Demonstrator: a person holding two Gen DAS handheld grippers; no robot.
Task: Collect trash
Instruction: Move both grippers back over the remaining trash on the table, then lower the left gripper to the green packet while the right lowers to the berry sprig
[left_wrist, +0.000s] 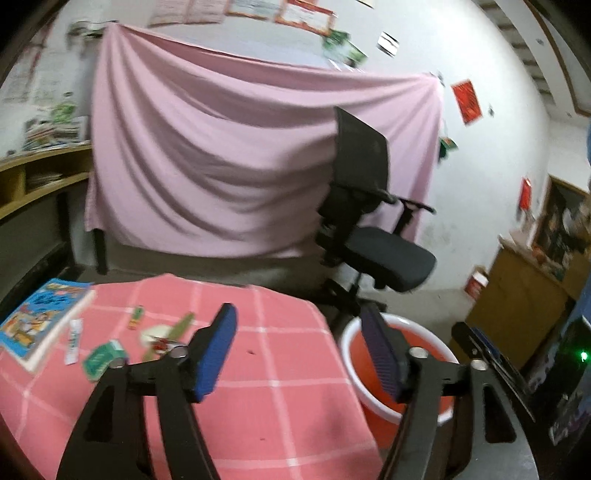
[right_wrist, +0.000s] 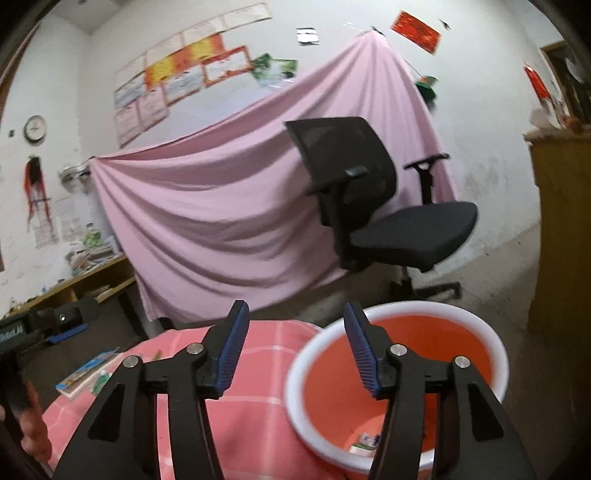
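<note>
A round table (left_wrist: 280, 369) under a pink checked cloth fills the near part of the scene, and an orange bucket (right_wrist: 491, 354) with a white rim stands on the floor just beside its right edge. At the bottom of the bucket lies a small white piece of packaging (right_wrist: 364, 445), so some rubbish is already in.

The rest of the trash sits on the far left part of the table. Next to a thick blue book (left_wrist: 37, 325), which looks like no rubbish, lie a crumpled wrapper (left_wrist: 162, 338), a small green carton (left_wrist: 103, 356), a white tube (left_wrist: 74, 339) and a little green stick-shaped packet (left_wrist: 136, 317).

All of these look light and thin. The carton is likely stiff enough to pinch across its narrow sides. The wrapper is soft and probably slippery, best taken at a raised fold. The tube and the flat packet lie low against the cloth, so the blue pads would have to come down close and catch an edge without bunching the fabric.

The left gripper (left_wrist: 299, 354) hangs over the table's right edge, jaws well apart and empty. The right gripper (right_wrist: 295, 350) points over the bucket rim, also parted with nothing between the pads.
</note>
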